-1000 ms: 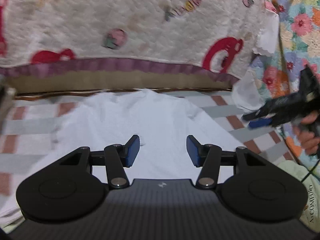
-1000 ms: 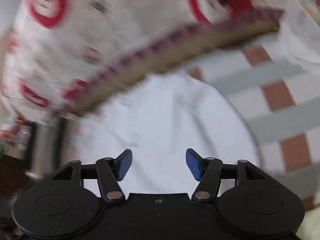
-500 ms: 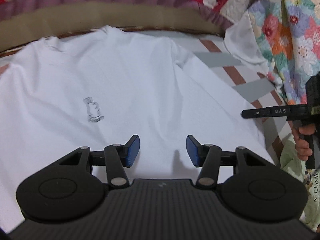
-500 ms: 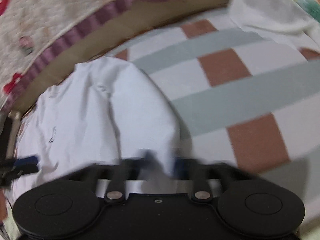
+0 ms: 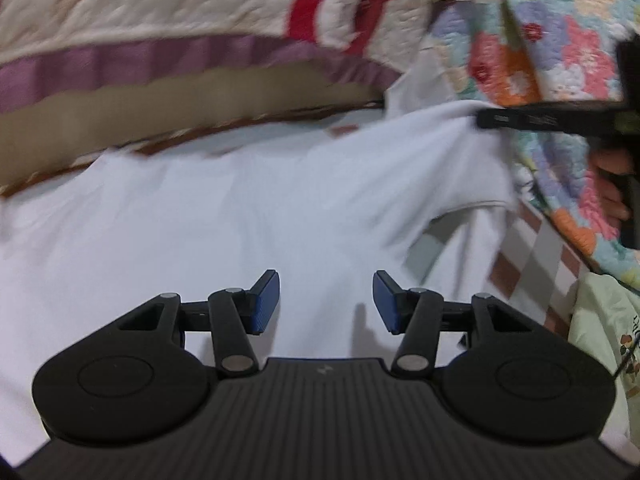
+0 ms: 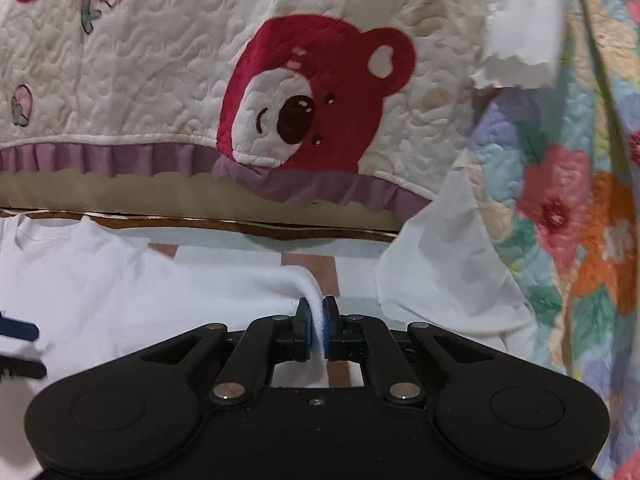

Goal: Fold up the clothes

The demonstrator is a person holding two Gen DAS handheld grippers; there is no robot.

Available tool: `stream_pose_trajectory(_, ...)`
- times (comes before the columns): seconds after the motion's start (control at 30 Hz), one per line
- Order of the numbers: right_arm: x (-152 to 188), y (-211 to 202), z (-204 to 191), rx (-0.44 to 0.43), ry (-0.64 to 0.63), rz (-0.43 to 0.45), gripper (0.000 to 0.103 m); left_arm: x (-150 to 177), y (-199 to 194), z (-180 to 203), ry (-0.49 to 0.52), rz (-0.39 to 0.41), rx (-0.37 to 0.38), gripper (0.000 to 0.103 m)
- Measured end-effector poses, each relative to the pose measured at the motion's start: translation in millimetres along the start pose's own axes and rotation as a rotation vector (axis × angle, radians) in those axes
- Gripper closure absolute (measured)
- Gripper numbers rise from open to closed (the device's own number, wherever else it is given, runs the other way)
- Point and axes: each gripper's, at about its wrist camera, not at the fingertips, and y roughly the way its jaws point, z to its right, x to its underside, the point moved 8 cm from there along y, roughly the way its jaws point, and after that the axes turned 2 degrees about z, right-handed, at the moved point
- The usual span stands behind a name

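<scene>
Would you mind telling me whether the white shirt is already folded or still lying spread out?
Mostly spread: the white shirt lies flat on the checked sheet, with only one edge pinched and lifted by the right claw.

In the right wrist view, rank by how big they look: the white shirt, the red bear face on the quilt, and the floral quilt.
1. white shirt, spreading widest, pinched in the right gripper.
2. floral quilt and red bear face: too alike to rank, and the quilt is cut off by the frame.

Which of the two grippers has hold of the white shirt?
The right gripper: its blue pads are clamped on a fold of the white shirt. The left gripper hangs open above the cloth, nothing between its pads.
</scene>
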Motion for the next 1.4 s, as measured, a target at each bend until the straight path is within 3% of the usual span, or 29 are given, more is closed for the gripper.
stream_pose_trajectory(0.13,-12,7,-8,-0.054,0.055,0.026,0.096,-11,25,20,0.086,0.016,0.009,0.051)
stream_pose_trajectory(0.2,-13,14,-9,-0.034,-0.004,0.035,0.096,-12,43,24,0.053,-0.023,0.021,0.051)
stream_pose_trajectory(0.37,-7,49,13,0.037,-0.019,-0.040,0.091,-10,69,22,0.023,-0.093,-0.017,0.051)
stream_pose_trajectory(0.43,-1,40,23,-0.028,0.101,-0.010,0.073,-9,74,23,0.020,-0.100,-0.016,0.051)
stream_pose_trajectory(0.47,2,35,29,-0.067,0.167,0.007,0.056,-7,75,21,0.011,-0.109,-0.014,0.051)
stream_pose_trajectory(0.5,5,28,35,-0.118,0.232,0.032,0.050,-5,77,20,0.002,-0.117,-0.012,0.050)
stream_pose_trajectory(0.63,27,5,50,-0.208,0.214,0.044,0.049,5,78,16,0.040,-0.118,-0.055,0.050)
stream_pose_trajectory(0.67,33,0,52,-0.219,0.182,0.044,0.049,7,77,16,0.066,-0.112,-0.076,0.050)
stream_pose_trajectory(0.77,61,-7,50,-0.248,0.056,-0.007,0.080,9,76,15,0.111,-0.101,-0.124,0.053)
stream_pose_trajectory(0.8,71,-4,47,-0.248,0.034,-0.037,0.083,8,75,14,0.100,-0.098,-0.129,0.056)
stream_pose_trajectory(0.93,99,11,32,-0.222,-0.012,-0.106,0.082,5,72,4,0.013,-0.091,-0.126,0.062)
stream_pose_trajectory(1.07,106,32,23,-0.216,0.044,-0.107,0.053,5,73,1,-0.006,-0.091,-0.104,0.060)
stream_pose_trajectory(1.23,104,58,24,-0.210,0.182,-0.098,0.052,5,71,-2,-0.040,-0.087,-0.088,0.060)
stream_pose_trajectory(1.3,91,58,31,-0.193,0.224,-0.055,0.097,4,70,-2,-0.057,-0.083,-0.087,0.060)
stream_pose_trajectory(1.4,52,31,59,-0.096,0.237,0.056,0.099,4,66,0,-0.094,-0.075,-0.053,0.061)
